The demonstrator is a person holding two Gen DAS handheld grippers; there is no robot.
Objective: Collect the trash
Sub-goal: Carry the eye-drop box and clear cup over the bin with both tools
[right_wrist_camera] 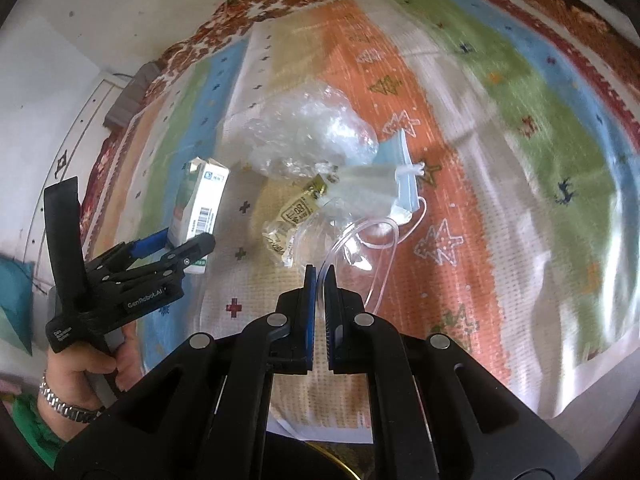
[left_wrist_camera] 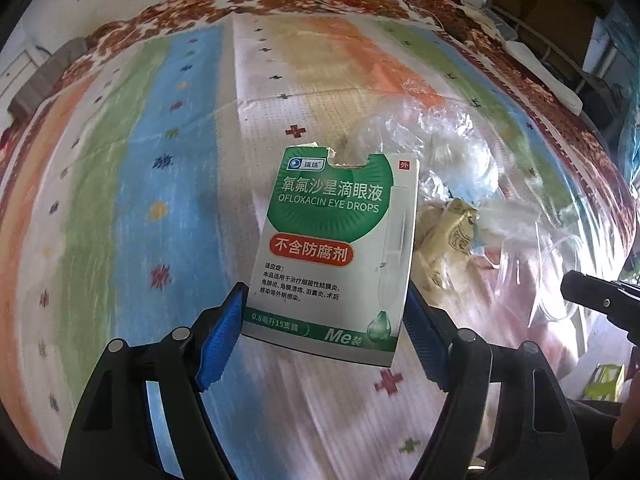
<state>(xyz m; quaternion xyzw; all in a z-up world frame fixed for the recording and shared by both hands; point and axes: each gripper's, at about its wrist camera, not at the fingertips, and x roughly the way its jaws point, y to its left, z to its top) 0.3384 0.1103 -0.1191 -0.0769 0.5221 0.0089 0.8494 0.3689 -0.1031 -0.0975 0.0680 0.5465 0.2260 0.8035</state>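
Two claws work over a striped cloth (left_wrist_camera: 168, 152): the left claw (left_wrist_camera: 324, 332) clamps an eye-drop box (left_wrist_camera: 332, 248) at centre frame, while the right claw (right_wrist_camera: 320, 276) is pinched together on clear tubing (right_wrist_camera: 360, 240) beside crumpled plastic (right_wrist_camera: 308, 132).

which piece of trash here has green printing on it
The eye drops box, clamped upright in the left gripper; the clear plastic bag, yellowish wrapper and tubing show none.

The striped, star-patterned cloth (right_wrist_camera: 500, 128) lies bare to the right, giving free passage; a heap of crinkled clear plastic bags (right_wrist_camera: 312, 128) and a looped transparent tube (right_wrist_camera: 384, 236) clutters the middle.
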